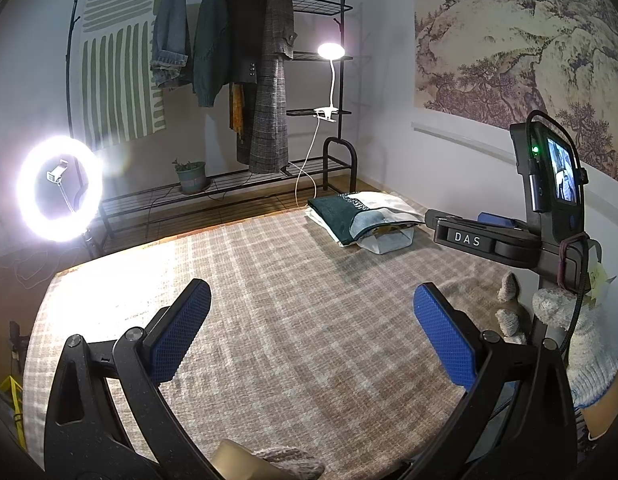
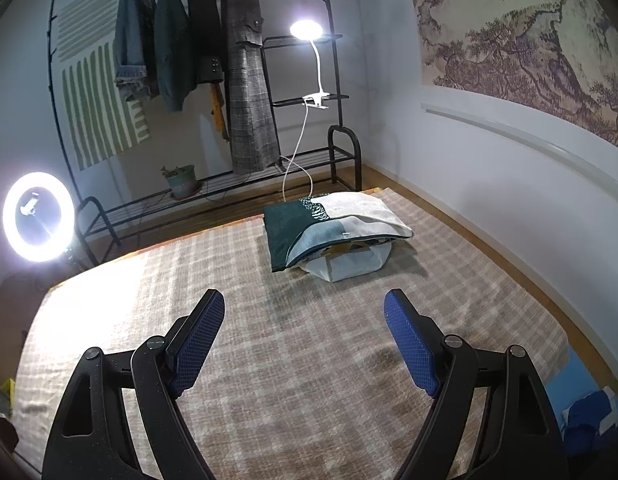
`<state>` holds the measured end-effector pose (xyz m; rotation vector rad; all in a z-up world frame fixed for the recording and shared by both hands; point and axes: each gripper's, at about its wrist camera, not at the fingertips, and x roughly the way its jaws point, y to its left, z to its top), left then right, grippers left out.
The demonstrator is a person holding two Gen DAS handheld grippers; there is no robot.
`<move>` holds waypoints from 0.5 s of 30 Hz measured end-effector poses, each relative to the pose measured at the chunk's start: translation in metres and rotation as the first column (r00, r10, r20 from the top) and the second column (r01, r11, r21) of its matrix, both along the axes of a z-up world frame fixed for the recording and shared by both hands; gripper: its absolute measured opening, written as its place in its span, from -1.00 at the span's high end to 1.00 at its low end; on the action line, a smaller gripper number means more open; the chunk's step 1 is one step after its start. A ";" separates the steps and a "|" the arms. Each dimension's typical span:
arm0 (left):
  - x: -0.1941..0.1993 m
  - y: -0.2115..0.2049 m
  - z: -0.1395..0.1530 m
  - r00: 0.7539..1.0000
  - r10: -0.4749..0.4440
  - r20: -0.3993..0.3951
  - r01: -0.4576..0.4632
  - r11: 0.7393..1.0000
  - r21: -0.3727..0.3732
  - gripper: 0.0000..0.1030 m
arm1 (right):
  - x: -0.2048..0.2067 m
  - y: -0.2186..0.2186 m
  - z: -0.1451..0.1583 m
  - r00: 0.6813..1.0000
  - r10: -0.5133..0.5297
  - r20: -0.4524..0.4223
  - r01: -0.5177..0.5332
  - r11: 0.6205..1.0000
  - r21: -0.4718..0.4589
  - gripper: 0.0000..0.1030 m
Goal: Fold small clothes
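Note:
A stack of folded small clothes (image 1: 361,216), dark green, pale blue and white, lies at the far side of the plaid cloth surface (image 1: 289,312); it also shows in the right wrist view (image 2: 333,228). My left gripper (image 1: 312,300) is open and empty, hovering above the plaid cloth well short of the stack. My right gripper (image 2: 304,308) is open and empty above the cloth, nearer the stack. In the left wrist view the right gripper's body (image 1: 549,208) shows at the right, held by a gloved hand (image 1: 581,328).
A black clothes rack (image 1: 245,80) with hanging coats stands behind the surface, with a clip lamp (image 1: 331,51), a potted plant (image 1: 191,174) and a bright ring light (image 1: 59,188) at the left. A white wall with a mural (image 2: 529,32) runs along the right. Blue items (image 2: 589,412) lie at the lower right.

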<state>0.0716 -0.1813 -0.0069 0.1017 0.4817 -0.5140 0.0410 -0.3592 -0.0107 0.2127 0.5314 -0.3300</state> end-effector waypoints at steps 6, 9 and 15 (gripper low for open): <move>0.000 0.002 0.001 1.000 -0.002 0.002 0.002 1.000 0.003 -1.00 | 0.000 0.001 0.000 1.000 0.000 -0.001 0.000 1.000 0.001 -0.60; 0.000 0.002 0.001 1.000 -0.004 -0.001 0.004 1.000 0.001 -1.00 | 0.001 -0.002 -0.001 1.000 0.003 -0.002 -0.003 1.000 0.004 -0.60; 0.000 0.002 0.001 1.000 -0.004 0.001 0.004 1.000 0.004 -1.00 | 0.002 -0.003 -0.001 1.000 0.006 -0.004 -0.006 1.000 0.005 -0.60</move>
